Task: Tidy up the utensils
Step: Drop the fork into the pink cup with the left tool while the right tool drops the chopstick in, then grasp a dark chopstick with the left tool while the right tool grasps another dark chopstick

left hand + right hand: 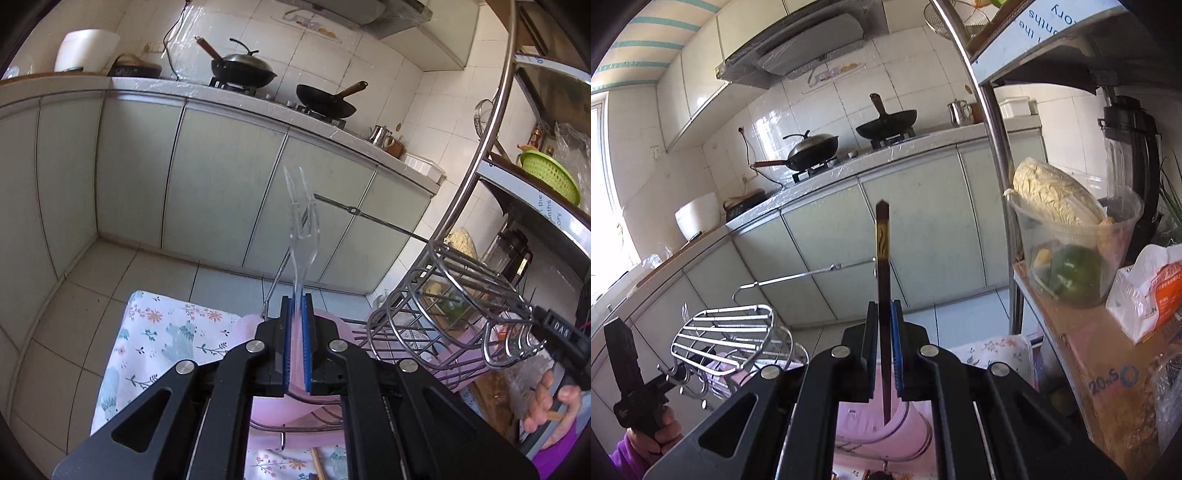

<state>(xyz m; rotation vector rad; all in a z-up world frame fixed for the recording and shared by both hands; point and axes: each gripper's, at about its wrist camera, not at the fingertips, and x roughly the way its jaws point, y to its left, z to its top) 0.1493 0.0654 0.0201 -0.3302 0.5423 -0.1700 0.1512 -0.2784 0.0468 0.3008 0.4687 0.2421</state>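
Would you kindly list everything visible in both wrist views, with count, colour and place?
plastic fork: one, clear, upright in left gripper
chopstick: one, dark brown, upright in right gripper
wire rack: one, chrome, over pink holder
pink holder: one, below both grippers
woks: two, black, on stove
kettle: one, steel, counter
colander: one, green, shelf
blender: one, black, shelf
cloth: one, floral, table
left gripper: black, shut
right gripper: black, shut

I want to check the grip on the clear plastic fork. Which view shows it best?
The left wrist view: the clear plastic fork stands upright, its handle clamped in the left gripper, tines up. The right wrist view shows only its tine tips, behind the wire rack, not the grip.
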